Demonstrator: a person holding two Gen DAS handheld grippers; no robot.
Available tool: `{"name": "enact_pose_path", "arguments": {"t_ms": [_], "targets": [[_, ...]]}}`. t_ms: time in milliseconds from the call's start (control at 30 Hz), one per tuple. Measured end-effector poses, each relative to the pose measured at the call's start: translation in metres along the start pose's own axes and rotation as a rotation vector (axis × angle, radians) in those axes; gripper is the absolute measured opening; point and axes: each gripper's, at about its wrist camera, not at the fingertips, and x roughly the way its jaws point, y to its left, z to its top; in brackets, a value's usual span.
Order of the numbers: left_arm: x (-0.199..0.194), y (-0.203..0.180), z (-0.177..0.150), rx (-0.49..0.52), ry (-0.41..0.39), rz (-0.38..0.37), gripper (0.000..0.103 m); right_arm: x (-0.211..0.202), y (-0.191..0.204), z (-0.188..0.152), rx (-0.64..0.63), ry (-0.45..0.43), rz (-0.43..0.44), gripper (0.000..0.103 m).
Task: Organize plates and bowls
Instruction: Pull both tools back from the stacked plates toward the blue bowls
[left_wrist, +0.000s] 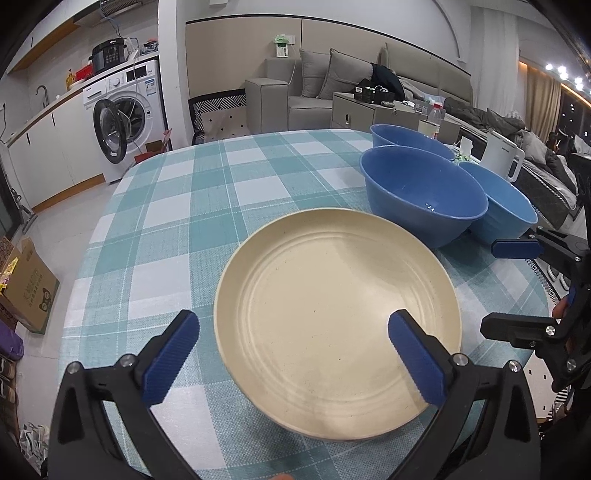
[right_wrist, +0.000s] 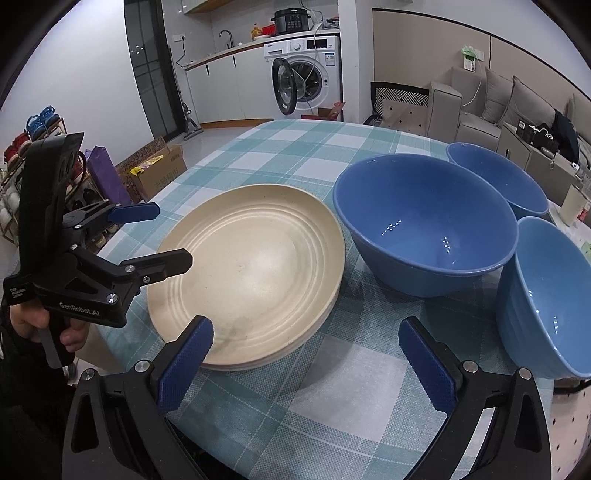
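Your left hand-held gripper (left_wrist: 293, 356) released astride the plates' (left_wrist: 332, 314) near rim, right hand-held gripper (right_wrist: 304, 363) released over the bench (right_wrist: 332, 406), three bowls (right_wrist: 424, 229) empty.

Cream plate (right_wrist: 251, 269): matt, faintly speckled, ridged in rings. Three blue bowls (right_wrist: 424, 225): smooth, glossy, catching light spots. Tablecloth (right_wrist: 332, 387): woven cloth, coarse checked weave. Gripper pads (right_wrist: 186, 365): blue, textured, rubbery-looking.

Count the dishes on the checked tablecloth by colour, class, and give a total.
Cream plates (the right wrist view shows layered edges, so possibly a stack; only the top one countable): 1
Blue bowls: 3
Total: 4
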Motion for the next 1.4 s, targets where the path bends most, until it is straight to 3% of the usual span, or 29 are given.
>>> {"name": "enact_pose_path", "arguments": {"t_ms": [100,433,833,1100,1400], "targets": [[-0.004,-0.002,0.004,-0.008,-0.01,-0.022,0.103,-0.005,-0.004,0.001,0.003,-0.002,-0.016,0.102],[-0.016,-0.009,0.028,-0.01,-0.05,0.007,0.103,-0.029,-0.016,0.009,0.011,-0.041,-0.037,0.102],[-0.026,-0.039,0.064,0.06,-0.112,0.008,0.103,-0.064,-0.032,0.029,0.021,-0.113,-0.054,0.102],[-0.027,-0.063,0.082,0.116,-0.14,-0.016,0.103,-0.085,-0.055,0.044,0.062,-0.156,-0.076,0.102],[-0.025,-0.074,0.105,0.101,-0.17,-0.048,0.103,-0.111,-0.083,0.057,0.112,-0.193,-0.106,0.102]]}}
